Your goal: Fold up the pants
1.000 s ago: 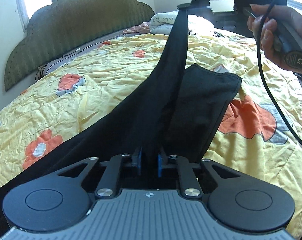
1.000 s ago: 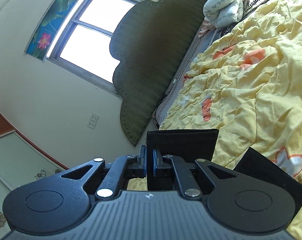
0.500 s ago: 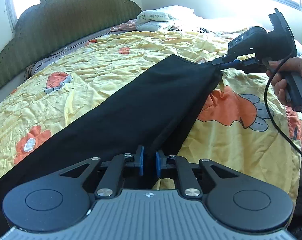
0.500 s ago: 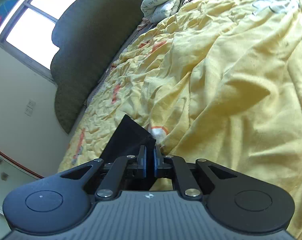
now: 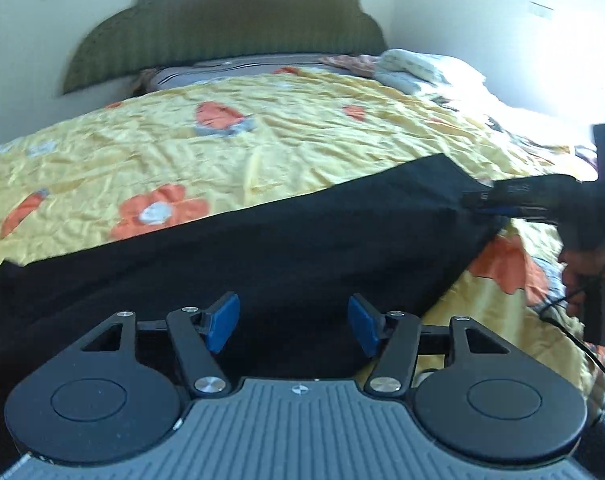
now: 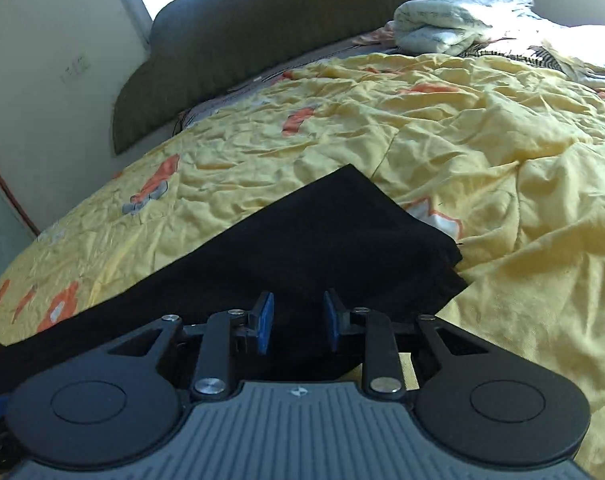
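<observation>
The black pants (image 5: 286, 248) lie flat on the yellow flowered bedspread (image 5: 230, 148), folded lengthwise into one long strip. My left gripper (image 5: 294, 326) is open and empty just above the near edge of the pants. My right gripper (image 6: 296, 326) is open and empty over the leg end of the pants (image 6: 314, 248), whose two layered hems end at the right. In the left wrist view the right gripper (image 5: 478, 204) sits at the far right corner of the pants, with the hand that holds it below.
A green padded headboard (image 5: 230, 36) stands at the far end of the bed. A folded white blanket (image 6: 454, 24) lies near the pillows at the back right. The bedspread is wrinkled to the right of the pants (image 6: 522, 184).
Both grippers have opened and let go of the pants. The pants, held up a second ago, now lie flat on the bed. Both cameras have swung round towards the headboard.
</observation>
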`<state>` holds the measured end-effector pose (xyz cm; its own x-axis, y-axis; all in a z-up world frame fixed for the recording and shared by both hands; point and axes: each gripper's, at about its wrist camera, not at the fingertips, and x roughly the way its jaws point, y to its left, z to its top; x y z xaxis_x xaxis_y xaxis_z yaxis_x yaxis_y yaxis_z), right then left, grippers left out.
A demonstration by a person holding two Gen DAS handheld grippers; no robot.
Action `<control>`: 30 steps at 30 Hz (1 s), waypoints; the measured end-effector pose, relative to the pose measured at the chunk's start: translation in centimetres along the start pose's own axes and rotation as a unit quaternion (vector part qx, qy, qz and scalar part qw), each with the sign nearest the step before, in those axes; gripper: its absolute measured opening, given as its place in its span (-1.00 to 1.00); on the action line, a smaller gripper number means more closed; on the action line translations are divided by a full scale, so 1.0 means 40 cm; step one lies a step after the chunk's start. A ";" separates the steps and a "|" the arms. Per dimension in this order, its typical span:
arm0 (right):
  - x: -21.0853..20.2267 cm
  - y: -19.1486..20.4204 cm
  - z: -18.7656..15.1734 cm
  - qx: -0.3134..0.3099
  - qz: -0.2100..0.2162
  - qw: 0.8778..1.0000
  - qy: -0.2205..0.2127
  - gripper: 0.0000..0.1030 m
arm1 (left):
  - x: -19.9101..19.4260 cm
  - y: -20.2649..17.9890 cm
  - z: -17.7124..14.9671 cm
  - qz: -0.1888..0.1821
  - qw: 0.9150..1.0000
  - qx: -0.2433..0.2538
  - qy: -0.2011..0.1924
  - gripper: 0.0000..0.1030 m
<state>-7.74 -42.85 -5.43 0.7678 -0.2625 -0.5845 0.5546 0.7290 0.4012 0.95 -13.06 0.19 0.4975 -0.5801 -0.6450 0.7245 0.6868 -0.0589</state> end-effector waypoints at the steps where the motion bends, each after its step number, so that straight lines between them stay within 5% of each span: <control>1: -0.003 0.016 -0.003 -0.010 -0.001 1.000 -0.004 -0.42 | 0.008 0.022 -0.003 0.003 1.000 -0.017 0.010 0.23; 2: -0.010 0.046 -0.011 -0.042 0.006 0.999 0.000 -0.36 | 0.018 0.043 -0.007 -0.007 0.999 -0.033 0.026 0.23; 4: -0.002 0.096 -0.027 -0.095 0.023 0.995 0.013 0.25 | 0.022 0.057 -0.019 -0.022 0.998 -0.036 0.040 0.21; 5: 0.000 0.115 -0.037 -0.117 0.020 0.993 0.016 0.35 | 0.004 0.058 -0.024 -0.015 0.999 -0.031 0.031 0.21; 8: -0.010 0.138 -0.042 -0.099 -0.038 0.994 -0.016 0.40 | -0.075 0.085 -0.040 0.001 0.999 -0.035 -0.016 0.25; 11: -0.064 0.245 -0.057 -0.145 0.040 0.987 -0.065 0.39 | -0.154 0.173 -0.051 0.061 0.994 -0.083 -0.041 0.26; 15: -0.052 0.449 -0.116 -0.250 0.182 0.951 -0.021 0.38 | -0.273 0.332 -0.090 0.142 0.970 -0.186 -0.062 0.26; 21: 0.015 0.748 -0.216 -0.349 0.333 0.873 0.066 0.36 | -0.422 0.532 -0.180 0.279 0.914 -0.278 -0.097 0.33; 24: 0.064 0.891 -0.249 -0.397 0.365 0.836 0.104 0.36 | -0.420 0.601 -0.226 0.286 0.905 -0.312 -0.034 0.31; 28: 0.191 1.030 -0.276 -0.395 0.394 0.802 0.214 0.36 | -0.417 0.581 -0.279 0.287 0.915 -0.283 -0.012 0.34; 30: 0.253 1.067 -0.294 -0.409 0.368 0.807 0.216 0.35 | -0.405 0.553 -0.277 0.305 0.920 -0.244 -0.004 0.36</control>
<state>19.92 -6.96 -2.52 0.5118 0.5473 -0.6622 -0.5325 0.8070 0.2553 3.62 16.42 0.89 0.7452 -0.0224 -0.6665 0.0087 0.9997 -0.0238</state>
